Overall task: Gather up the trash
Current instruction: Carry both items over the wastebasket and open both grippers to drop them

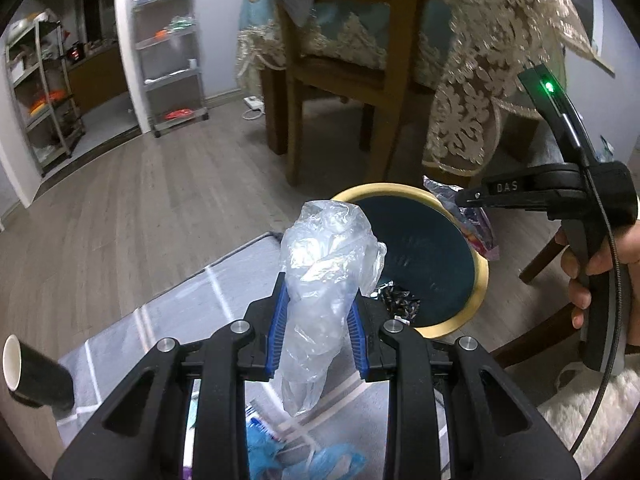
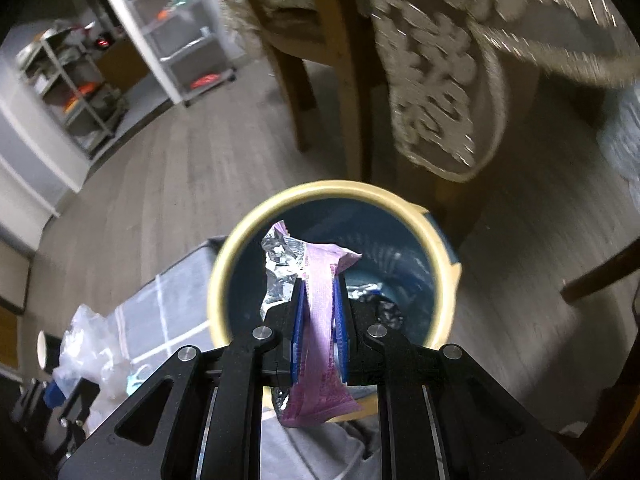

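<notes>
We are mid-task: right gripper (image 2: 318, 312), jaws clamping a pink wrapper (image 2: 320, 320), is hovering over the bin (image 2: 224, 280); left gripper (image 1: 318, 312) is pinching a clear plastic bag (image 1: 324, 280); a cup (image 1: 32, 376) and blue scraps (image 1: 304, 460) are awaiting collection.

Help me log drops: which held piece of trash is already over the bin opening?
The pink foil-lined wrapper in the right gripper, hanging over the bin. The clear plastic bag in the left gripper sits short of the rim.
</notes>
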`<state>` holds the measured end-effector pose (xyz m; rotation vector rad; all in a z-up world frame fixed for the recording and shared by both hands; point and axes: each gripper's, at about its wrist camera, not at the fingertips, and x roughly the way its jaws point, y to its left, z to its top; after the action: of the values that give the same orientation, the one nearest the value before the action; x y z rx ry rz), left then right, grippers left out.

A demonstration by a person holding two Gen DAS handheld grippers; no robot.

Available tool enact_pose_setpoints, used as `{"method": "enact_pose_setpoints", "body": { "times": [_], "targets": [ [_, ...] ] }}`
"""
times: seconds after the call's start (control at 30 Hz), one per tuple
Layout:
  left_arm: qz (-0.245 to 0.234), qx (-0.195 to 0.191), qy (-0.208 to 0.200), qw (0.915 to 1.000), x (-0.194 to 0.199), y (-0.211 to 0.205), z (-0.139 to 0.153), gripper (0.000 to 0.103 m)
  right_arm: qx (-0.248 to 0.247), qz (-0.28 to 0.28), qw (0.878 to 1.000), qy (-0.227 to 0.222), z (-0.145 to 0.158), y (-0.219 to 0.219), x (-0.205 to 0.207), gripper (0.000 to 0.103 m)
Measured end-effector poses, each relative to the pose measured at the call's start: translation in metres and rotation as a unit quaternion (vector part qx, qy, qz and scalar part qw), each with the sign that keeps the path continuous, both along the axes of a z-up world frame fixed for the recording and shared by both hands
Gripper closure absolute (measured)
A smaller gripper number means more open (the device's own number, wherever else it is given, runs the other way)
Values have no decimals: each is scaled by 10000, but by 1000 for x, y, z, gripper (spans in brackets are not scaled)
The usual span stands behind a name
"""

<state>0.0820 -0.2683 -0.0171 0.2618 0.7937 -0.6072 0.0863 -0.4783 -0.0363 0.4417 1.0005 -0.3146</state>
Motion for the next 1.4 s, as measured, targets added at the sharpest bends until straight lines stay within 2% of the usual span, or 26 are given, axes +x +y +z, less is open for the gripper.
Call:
{"method": "enact_pose_setpoints", "body": {
  "times": [0.23,0.5,0.7,0.87,1.0,1.03,1.13,1.4],
  "targets": [
    [-217,189,-32,9996,4,-30,-14,76,88,-164,9998,110,-11,-16,4,88],
    [-265,316,175,9990,15,-48,-34,76,320,-271,9991,100,-17,-25,9,88],
    [-471,685,305,9961,20,-72,-58,76,344,-334,9985,249,-26,-29,11,88],
    [-529,650,322,9960,24,-87,-61,76,397,-401,9978,358,-32,-29,14,88],
    [-577,614,204,9962,25,-94,-57,74,411,-433,9980,196,-29,-30,13,86],
    [-599,616,139,9962,24,-94,-55,72,387,-401,9984,103,-26,-30,14,83],
    [-581,652,-33,9962,20,-94,-52,57,341,-384,9987,33,-23,-30,14,76],
    [-375,532,-50,9979,22,-80,-48,38,206,-370,9991,-46,-19,-30,15,64]
  ]
}}
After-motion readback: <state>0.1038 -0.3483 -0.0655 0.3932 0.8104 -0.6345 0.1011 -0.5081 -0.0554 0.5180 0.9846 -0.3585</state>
